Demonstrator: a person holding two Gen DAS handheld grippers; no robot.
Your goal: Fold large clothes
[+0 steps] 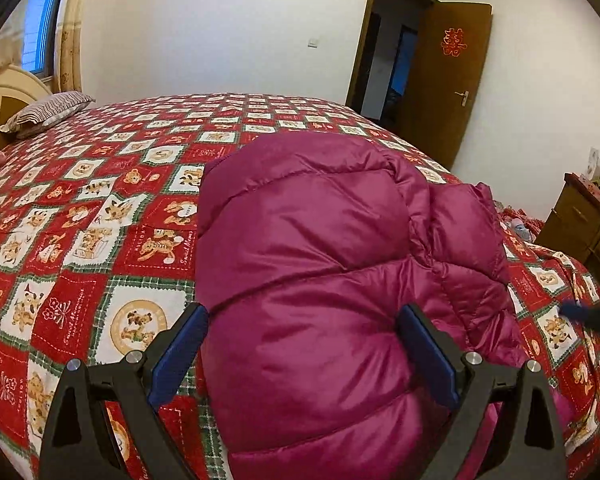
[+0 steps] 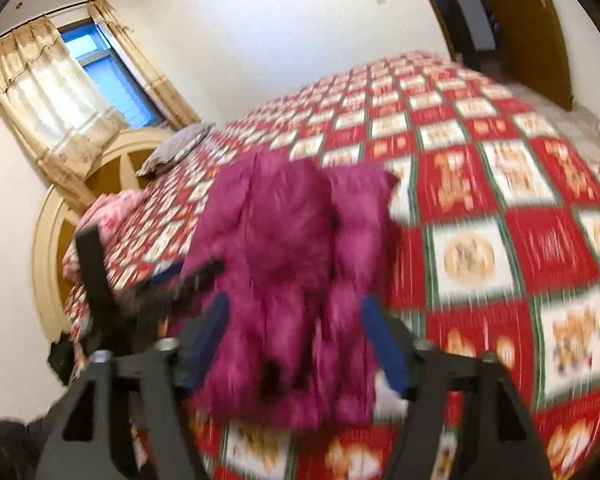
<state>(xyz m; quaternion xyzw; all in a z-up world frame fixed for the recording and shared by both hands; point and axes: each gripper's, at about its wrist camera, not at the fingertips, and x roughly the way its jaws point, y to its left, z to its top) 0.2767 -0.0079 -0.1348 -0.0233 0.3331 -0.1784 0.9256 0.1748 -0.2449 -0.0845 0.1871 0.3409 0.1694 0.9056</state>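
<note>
A magenta down jacket [image 1: 332, 264] is laid folded in a puffy bundle near the bed's [image 1: 100, 208] near edge, on the red checked bear-print bedspread. The left gripper [image 1: 302, 334] is held wide open, its 2 blue pads astride the bundle without pressing it. The right gripper [image 2: 296, 332], blurred, is also seen open, nothing gripped. A striped pillow [image 1: 48, 112] is set by the headboard.

Magenta quilted jacket [image 1: 320, 264] on red-white bear-print checked bedspread [image 1: 100, 208].
</note>
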